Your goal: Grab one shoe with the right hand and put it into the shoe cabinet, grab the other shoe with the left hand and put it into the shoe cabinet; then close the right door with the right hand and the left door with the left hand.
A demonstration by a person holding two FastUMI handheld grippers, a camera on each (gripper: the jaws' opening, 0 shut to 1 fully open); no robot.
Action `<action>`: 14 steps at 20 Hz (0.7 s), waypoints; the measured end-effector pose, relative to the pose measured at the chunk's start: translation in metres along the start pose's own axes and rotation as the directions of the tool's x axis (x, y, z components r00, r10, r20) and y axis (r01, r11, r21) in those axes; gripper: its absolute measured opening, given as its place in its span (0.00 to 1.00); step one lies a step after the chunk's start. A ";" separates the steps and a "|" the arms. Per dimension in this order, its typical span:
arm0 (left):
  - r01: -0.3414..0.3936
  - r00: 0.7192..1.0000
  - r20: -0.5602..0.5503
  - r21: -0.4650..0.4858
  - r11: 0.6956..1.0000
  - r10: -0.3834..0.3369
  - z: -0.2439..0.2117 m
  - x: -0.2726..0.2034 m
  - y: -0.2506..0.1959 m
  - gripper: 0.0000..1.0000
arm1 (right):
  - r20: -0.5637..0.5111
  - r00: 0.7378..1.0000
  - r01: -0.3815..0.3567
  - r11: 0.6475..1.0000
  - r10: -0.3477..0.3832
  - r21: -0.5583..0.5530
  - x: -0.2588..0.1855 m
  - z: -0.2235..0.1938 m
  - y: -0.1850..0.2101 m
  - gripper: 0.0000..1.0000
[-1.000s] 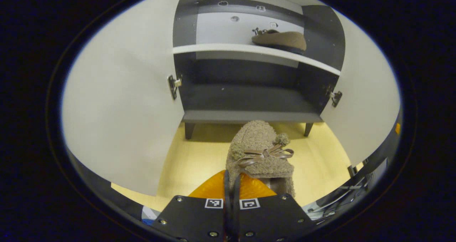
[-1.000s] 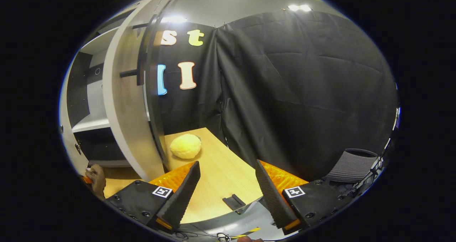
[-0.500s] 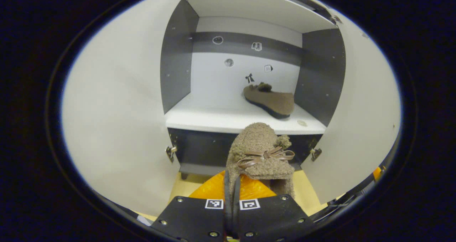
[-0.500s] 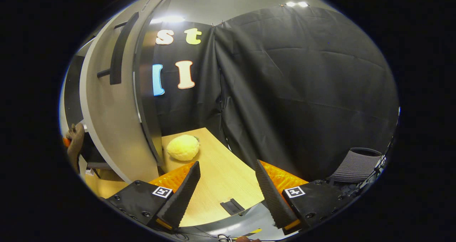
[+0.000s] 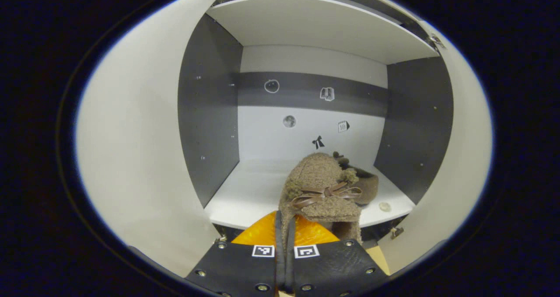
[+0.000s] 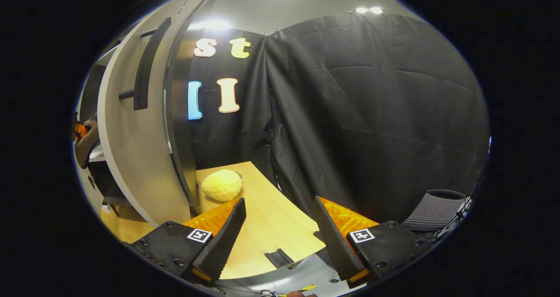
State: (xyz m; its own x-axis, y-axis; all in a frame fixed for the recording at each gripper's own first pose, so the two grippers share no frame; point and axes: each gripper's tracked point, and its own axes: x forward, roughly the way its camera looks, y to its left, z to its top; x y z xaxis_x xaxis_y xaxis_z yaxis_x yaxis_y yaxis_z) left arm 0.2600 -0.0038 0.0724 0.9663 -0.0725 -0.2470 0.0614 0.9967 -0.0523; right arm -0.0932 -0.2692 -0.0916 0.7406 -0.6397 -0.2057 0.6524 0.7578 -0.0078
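Standing with both doors swung wide, the shoe cabinet (image 5: 210, 113) shows a white shelf (image 5: 253, 192) where one brown shoe (image 5: 367, 187) already lies toward the right, partly hidden. The left gripper (image 5: 284, 227) has its jaws pressed together on the heel of the other fuzzy shoe (image 5: 321, 187), whose long axis runs straight away toward the cabinet's back, bow-trimmed toe leading, just at the shelf's front edge. Beside the right door (image 6: 131, 148), the right gripper (image 6: 278, 227) holds nothing, jaws wide apart above a wooden table (image 6: 271, 227) with a yellow plush (image 6: 222, 185); small stickers on the back panel (image 5: 306, 126) are unreadable.
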 end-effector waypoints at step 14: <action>0.013 1.000 0.000 0.059 0.998 -0.013 0.043 0.148 0.009 0.01 | 0.016 0.990 0.138 0.989 -0.139 0.054 -0.027 0.000 -0.028 0.97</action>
State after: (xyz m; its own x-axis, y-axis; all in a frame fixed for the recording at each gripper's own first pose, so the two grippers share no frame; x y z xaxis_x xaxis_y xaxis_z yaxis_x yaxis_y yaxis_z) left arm 0.4142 -0.0041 0.0767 0.9653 -0.0856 -0.2465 0.0888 0.9960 0.0020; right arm -0.1313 -0.2729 -0.0855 0.6449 -0.7410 -0.1874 0.7563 0.6541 0.0164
